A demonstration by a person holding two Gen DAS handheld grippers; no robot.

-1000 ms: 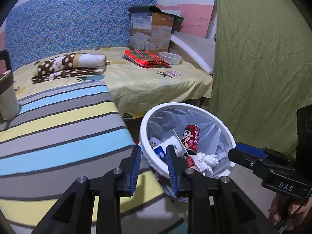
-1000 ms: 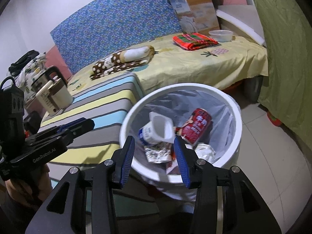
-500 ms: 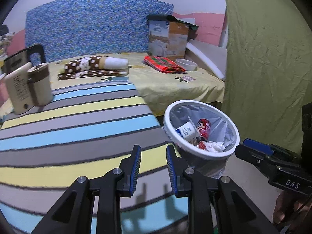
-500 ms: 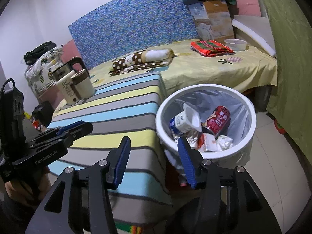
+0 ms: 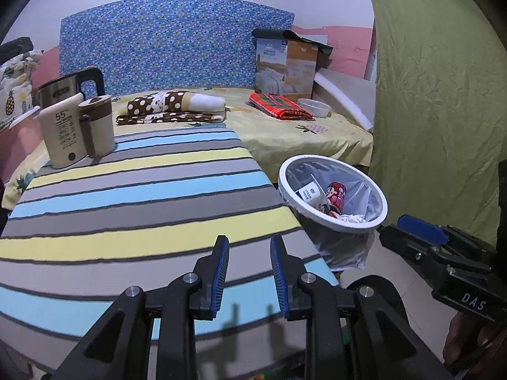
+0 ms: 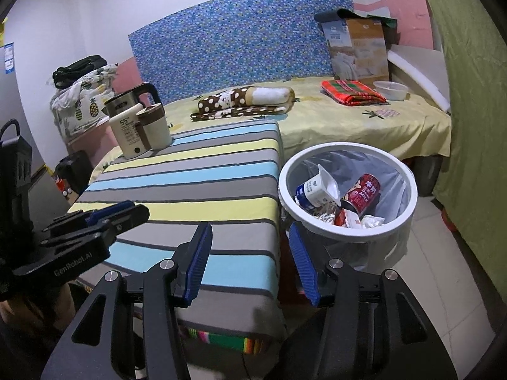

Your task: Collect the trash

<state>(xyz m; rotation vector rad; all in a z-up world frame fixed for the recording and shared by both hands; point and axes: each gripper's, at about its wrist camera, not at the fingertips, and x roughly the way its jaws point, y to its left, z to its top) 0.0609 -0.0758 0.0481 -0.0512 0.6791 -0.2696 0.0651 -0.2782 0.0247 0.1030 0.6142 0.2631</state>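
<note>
A white-rimmed trash bin [image 5: 343, 226] [image 6: 348, 237] lined with a grey bag stands on the floor beside the striped table. Inside lie a red can [image 5: 336, 194] [image 6: 364, 191], a white yoghurt cup [image 5: 309, 193] [image 6: 313, 191] and crumpled tissue [image 5: 353, 218] [image 6: 374, 221]. My left gripper [image 5: 248, 251] hangs open over the table's near end with nothing between its blue pads; it also shows at the left of the right wrist view [image 6: 136, 210]. My right gripper [image 6: 249, 237] is open and empty, above the gap between table corner and bin.
The striped table [image 5: 142, 196] [image 6: 190, 183] carries a cream kettle set [image 5: 73, 133] [image 6: 136, 133] at its far left. Behind it is a bed with a yellow sheet [image 5: 301, 139], a spotted roll, a red plaid cloth, a bowl and a box. Green fabric [image 5: 443, 95] hangs on the right.
Both grippers have drawn back from over the bin, which now looks smaller and farther off. The right gripper's jaws have spread wider. More of the table and the kettle have come into view.
</note>
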